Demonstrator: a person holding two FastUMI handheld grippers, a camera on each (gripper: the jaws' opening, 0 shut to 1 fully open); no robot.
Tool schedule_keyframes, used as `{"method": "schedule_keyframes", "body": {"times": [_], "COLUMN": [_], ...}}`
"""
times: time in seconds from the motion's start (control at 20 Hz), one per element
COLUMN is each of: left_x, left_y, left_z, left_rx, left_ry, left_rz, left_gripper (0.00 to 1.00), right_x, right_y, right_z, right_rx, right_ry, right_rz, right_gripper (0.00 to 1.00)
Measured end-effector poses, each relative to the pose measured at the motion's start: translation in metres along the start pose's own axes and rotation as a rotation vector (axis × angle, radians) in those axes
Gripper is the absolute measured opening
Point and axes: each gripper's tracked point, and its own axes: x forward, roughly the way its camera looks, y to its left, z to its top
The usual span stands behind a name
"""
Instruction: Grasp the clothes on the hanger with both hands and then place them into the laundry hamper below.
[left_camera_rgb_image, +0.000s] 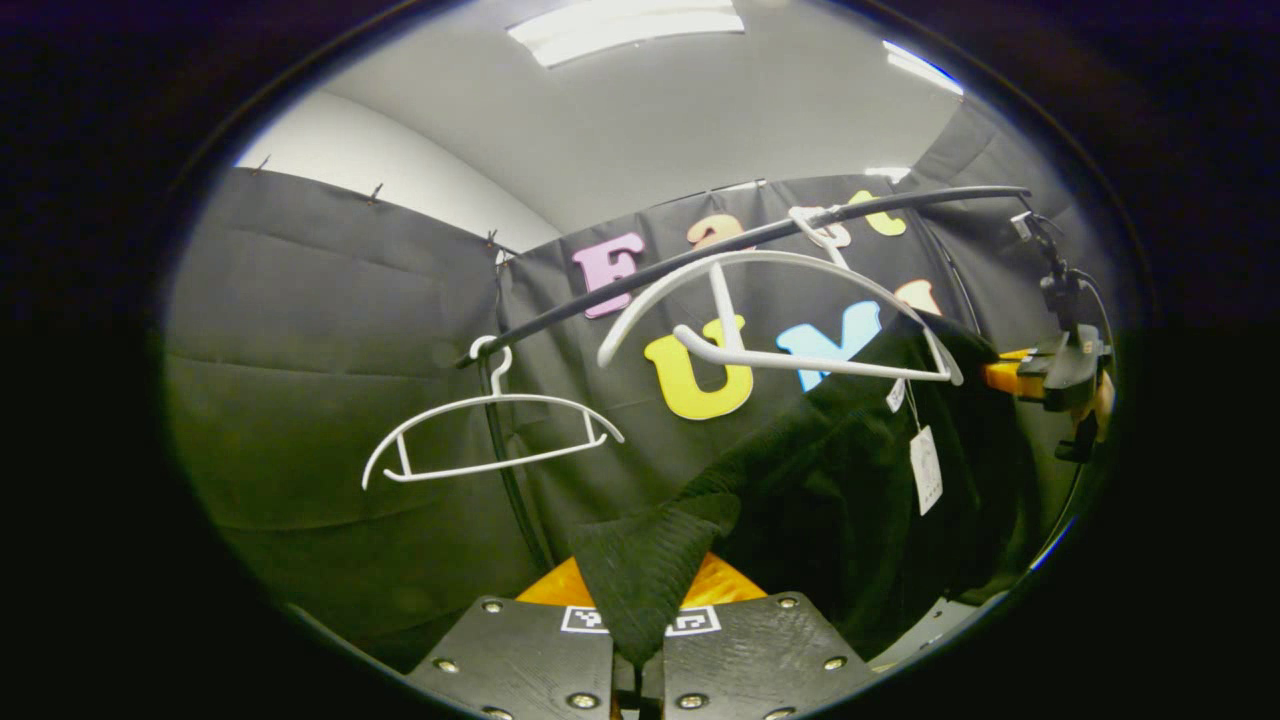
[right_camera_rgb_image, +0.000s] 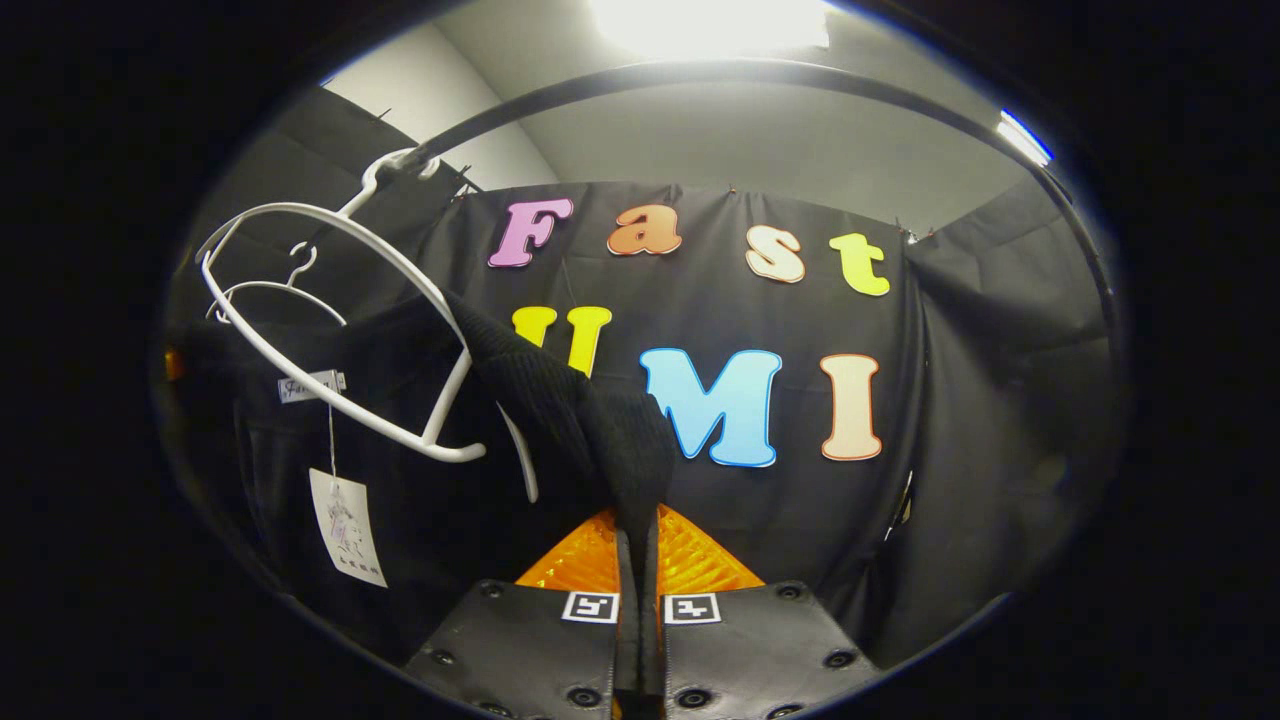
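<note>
A black knitted garment (left_camera_rgb_image: 840, 470) hangs partly off a white hanger (left_camera_rgb_image: 760, 300) on the dark rail (left_camera_rgb_image: 700, 260). Only its far shoulder still rests on the hanger's end. My left gripper (left_camera_rgb_image: 638, 640) is shut on a fold of the garment's near shoulder (left_camera_rgb_image: 650, 560). In the right gripper view the same garment (right_camera_rgb_image: 420, 470) drapes off the tilted white hanger (right_camera_rgb_image: 340, 330), and my right gripper (right_camera_rgb_image: 637, 580) is shut on its other shoulder (right_camera_rgb_image: 590, 420). A paper tag (right_camera_rgb_image: 345, 525) dangles from the collar. The other gripper (left_camera_rgb_image: 1065, 365) appears at the far right of the left gripper view.
A second, bare white hanger (left_camera_rgb_image: 490, 430) hangs further left on the rail, seen small behind the first hanger (right_camera_rgb_image: 275, 290) in the right gripper view. The rail (right_camera_rgb_image: 760, 75) curves overhead. Black cloth walls close in all round.
</note>
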Motion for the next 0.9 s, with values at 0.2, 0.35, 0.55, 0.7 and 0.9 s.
{"method": "schedule_keyframes", "body": {"times": [0.2,0.35,0.55,0.7,0.9], "left_x": [0.009,0.018,0.027,0.045,0.052], "left_y": [-0.006,-0.007,-0.018,-0.030,-0.046], "left_z": [0.021,0.033,0.033,0.027,0.023], "left_rx": [-0.029,-0.043,-0.042,-0.038,-0.046], "left_ry": [-0.035,-0.065,-0.064,-0.059,-0.043], "left_rz": [0.031,0.060,0.068,0.070,0.058], "left_gripper": [0.03,0.03,0.03,0.04,0.04], "right_x": [0.011,0.018,0.023,0.018,0.006], "right_y": [-0.020,-0.023,-0.024,-0.023,-0.023], "right_z": [0.033,0.038,0.020,0.009,-0.005], "right_rx": [0.014,0.022,0.042,0.027,0.016], "right_ry": [-0.063,-0.078,-0.036,-0.014,0.014], "right_rz": [-0.040,-0.055,-0.066,-0.052,-0.042], "right_gripper": [0.02,0.03,0.02,0.02,0.02]}}
